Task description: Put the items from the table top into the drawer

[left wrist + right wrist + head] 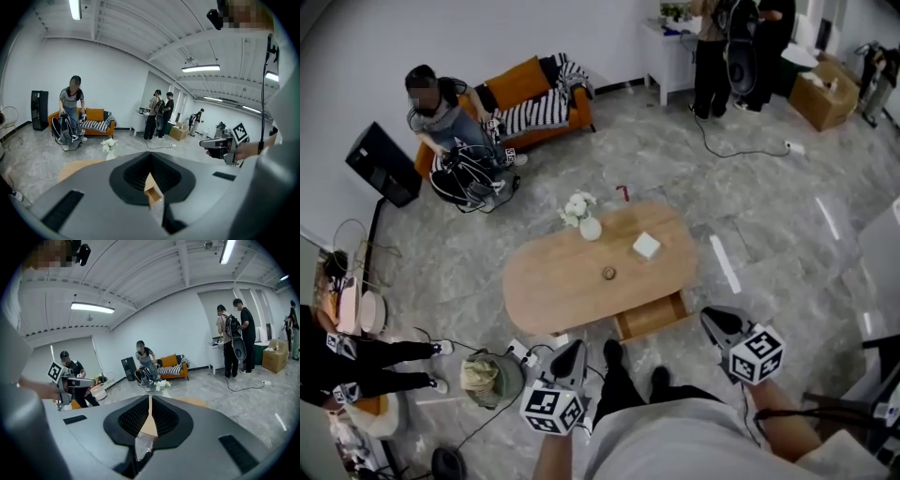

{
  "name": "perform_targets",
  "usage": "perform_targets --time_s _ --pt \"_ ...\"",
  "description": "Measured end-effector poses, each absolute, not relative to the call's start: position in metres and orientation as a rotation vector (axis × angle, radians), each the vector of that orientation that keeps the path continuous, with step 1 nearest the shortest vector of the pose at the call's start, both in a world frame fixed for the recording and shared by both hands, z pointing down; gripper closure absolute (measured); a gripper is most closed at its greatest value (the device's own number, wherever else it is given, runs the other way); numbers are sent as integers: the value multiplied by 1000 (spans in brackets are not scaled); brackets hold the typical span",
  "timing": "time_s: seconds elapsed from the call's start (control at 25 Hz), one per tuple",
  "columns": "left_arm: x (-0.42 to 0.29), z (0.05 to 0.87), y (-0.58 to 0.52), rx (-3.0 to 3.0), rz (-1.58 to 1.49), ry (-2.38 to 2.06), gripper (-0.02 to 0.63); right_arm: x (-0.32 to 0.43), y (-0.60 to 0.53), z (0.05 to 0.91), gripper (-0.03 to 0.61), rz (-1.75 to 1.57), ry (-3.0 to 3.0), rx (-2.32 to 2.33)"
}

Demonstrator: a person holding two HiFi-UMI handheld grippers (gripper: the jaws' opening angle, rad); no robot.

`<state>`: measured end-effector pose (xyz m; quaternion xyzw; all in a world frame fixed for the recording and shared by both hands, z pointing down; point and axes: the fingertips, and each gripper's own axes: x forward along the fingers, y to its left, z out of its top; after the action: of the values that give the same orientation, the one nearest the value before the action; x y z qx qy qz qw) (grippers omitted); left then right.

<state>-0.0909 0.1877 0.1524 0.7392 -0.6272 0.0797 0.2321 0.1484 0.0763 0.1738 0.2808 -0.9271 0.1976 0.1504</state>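
Approach step, we reckon: left tool (571,356) & right tool (719,325) hang short of the surface (548,281), both pressed together, empty; next we need one spread round the white box (646,246).

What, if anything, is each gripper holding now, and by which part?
Nothing is held. The left gripper and the right gripper are both shut, with no item between them.

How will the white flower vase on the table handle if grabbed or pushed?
Likely top-heavy: the flowers spread wider than the small vase, so a high push may tip it. Its body looks rounded and smooth, perhaps ceramic, so it could slip in the jaws and break if dropped. It stands near the table edge, so pushing seems risky.
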Motion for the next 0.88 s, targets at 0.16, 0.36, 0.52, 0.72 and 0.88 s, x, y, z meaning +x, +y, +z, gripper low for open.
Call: perform_targets --time_s 0.16,0.36,0.52,0.72,0.88 --pt "-102 162 168 2059 248 -1680 614 141 66 182 537 585 -2635 851" --pt "-115 173 144 2105 330 -1606 612 131 54 187 537 620 -2595 916" --pt "-127 192 127 2138 408 -1554 612 117 48 200 537 655 -2555 941" --pt "-140 225 105 2188 482 -1490 612 102 44 229 535 715 -2506 987" --pt "-149 242 86 2197 498 -1435 612 94 37 245 535 750 -2456 1026"
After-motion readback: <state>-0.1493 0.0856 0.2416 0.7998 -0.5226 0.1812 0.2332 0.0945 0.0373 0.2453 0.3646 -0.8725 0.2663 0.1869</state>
